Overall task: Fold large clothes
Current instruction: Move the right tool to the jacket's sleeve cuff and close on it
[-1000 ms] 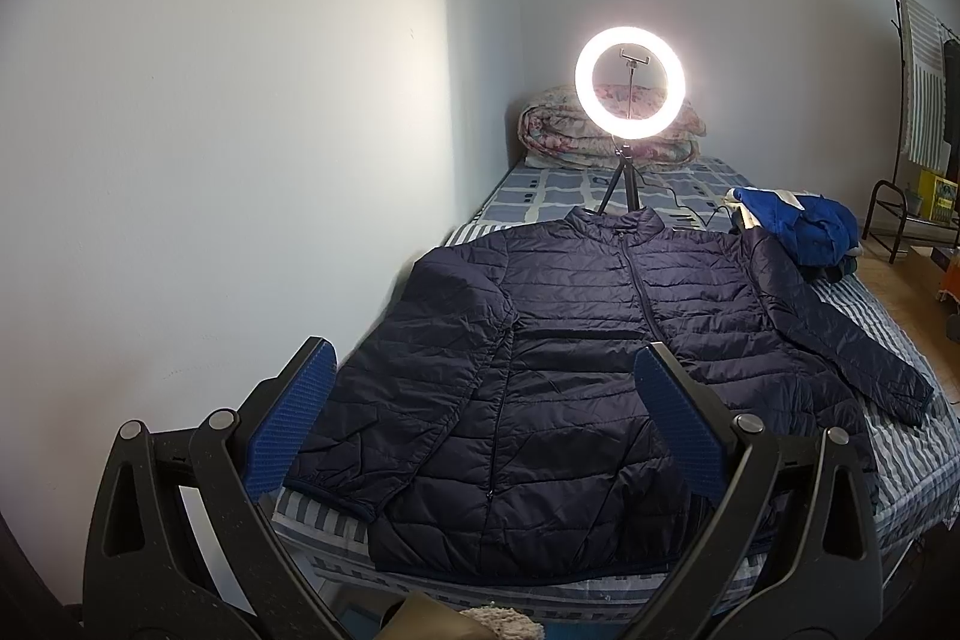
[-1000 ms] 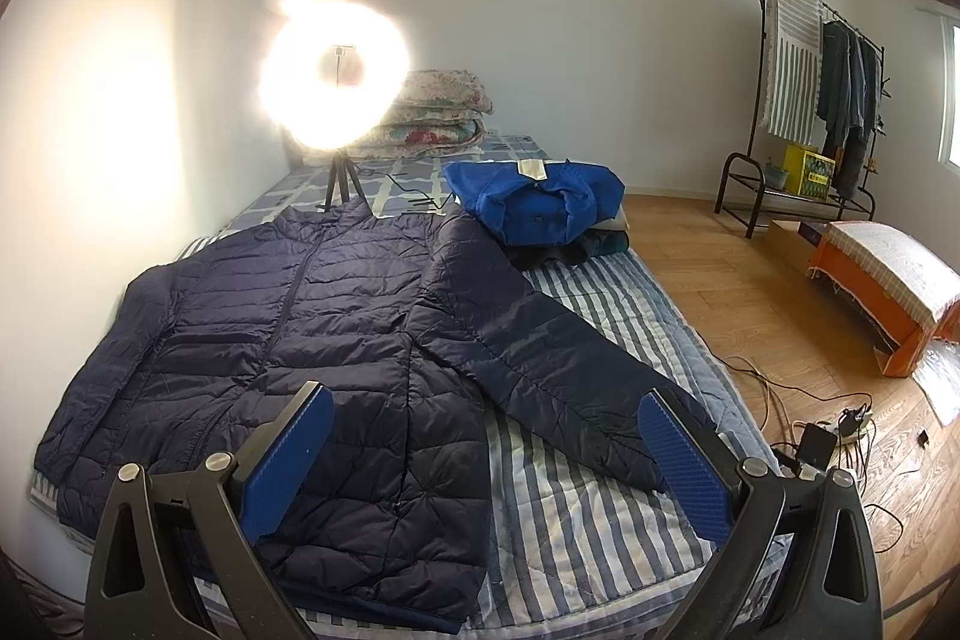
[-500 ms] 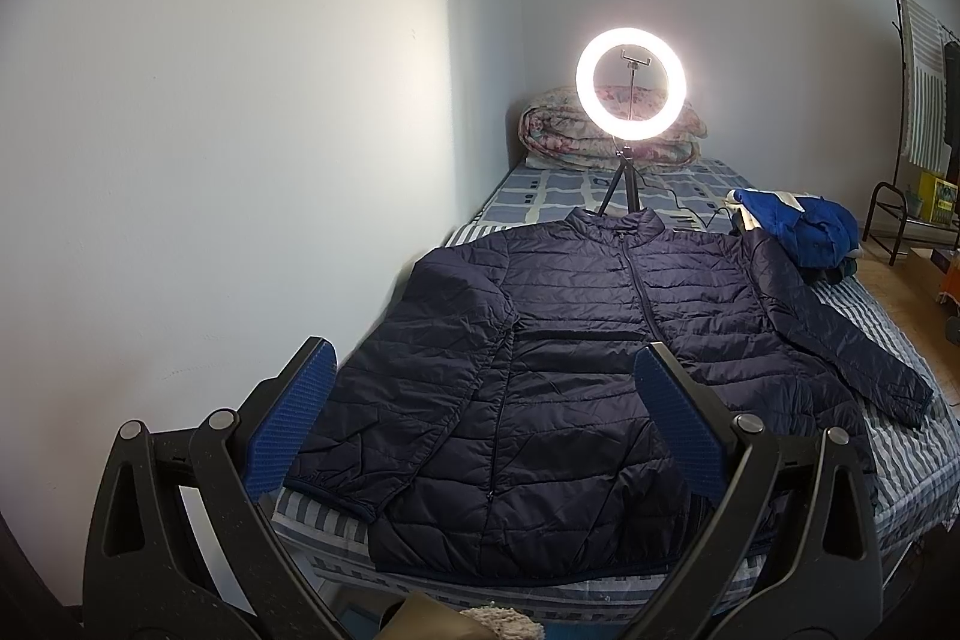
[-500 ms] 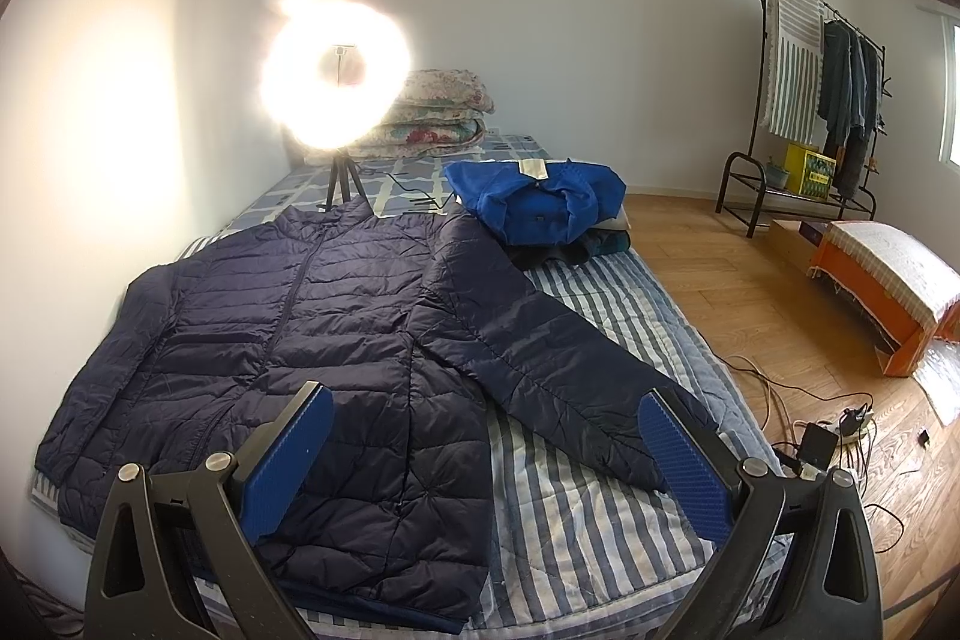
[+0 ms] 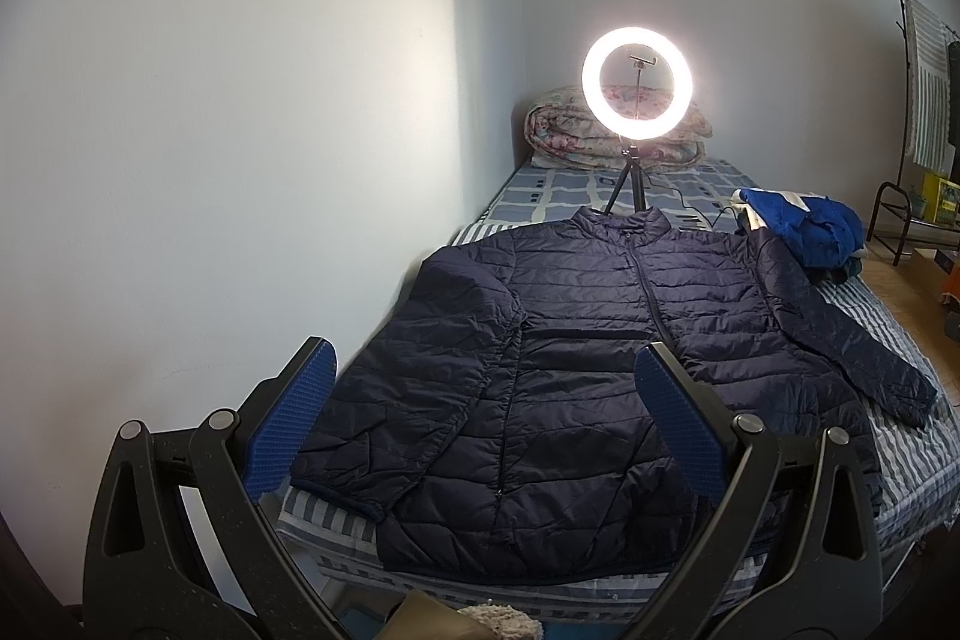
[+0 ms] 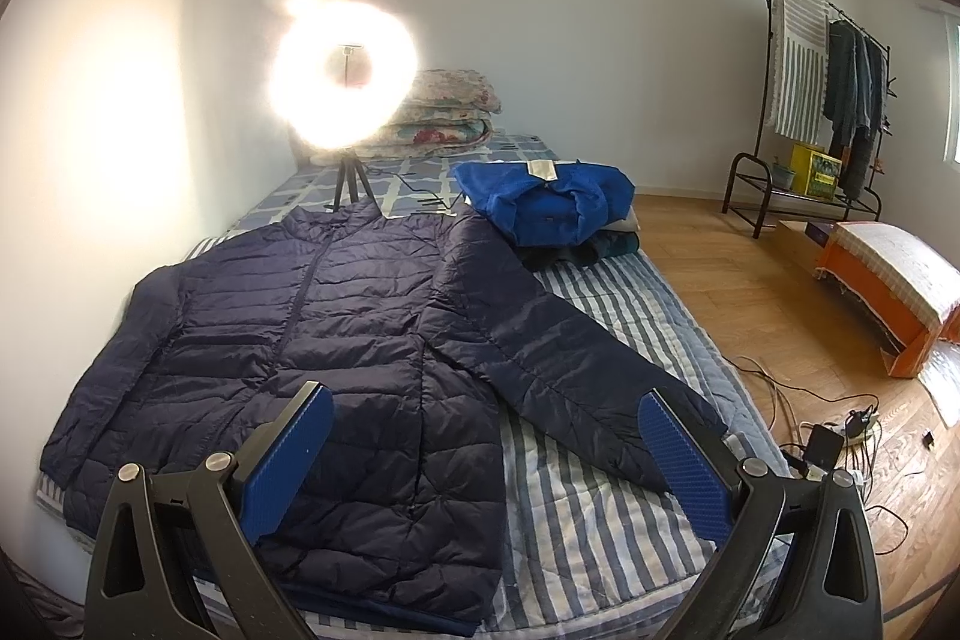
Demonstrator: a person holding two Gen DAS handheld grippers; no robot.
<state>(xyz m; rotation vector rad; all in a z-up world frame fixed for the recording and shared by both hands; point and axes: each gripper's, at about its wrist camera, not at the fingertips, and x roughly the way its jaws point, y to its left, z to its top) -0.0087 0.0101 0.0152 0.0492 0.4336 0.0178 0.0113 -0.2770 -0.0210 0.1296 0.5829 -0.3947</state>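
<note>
1. Left wrist view: the left claw point(image 5: 486, 400) is wide open and holds nothing. It hangs above the near end of the bed point(image 5: 900, 460), over the bottom of the dark blue puffy jacket point(image 5: 588, 340). The jacket lies flat on the bed, front up and zipped.
2. The jacket's sleeve by the wall point(image 5: 414, 400) lies along the jacket's side, close to the bed's edge. If the left claw grabs only the thin top skin, the slippery cloth could slide out.
3. The ring light point(image 5: 637, 91) stands on its little legs on the bed, just behind the collar. A big pull on the jacket could bump the legs and tip the light over.
4. Right wrist view: the right claw point(image 6: 487, 451) is wide open too, with nothing in it. It hangs over the jacket's bottom edge and the striped cover.
5. The other sleeve point(image 6: 570, 358) sticks far out across the bed, near the side by the floor. A sloppy swing could drop it off the edge, or leave the fold crooked.
6. A pile of clothes with a bright blue jacket point(image 6: 546, 202) on top sits close to the dark jacket's shoulder. A fold could catch it and drag it along.
7. The puffy jacket may spring open again if nobody presses the fold flat.
</note>
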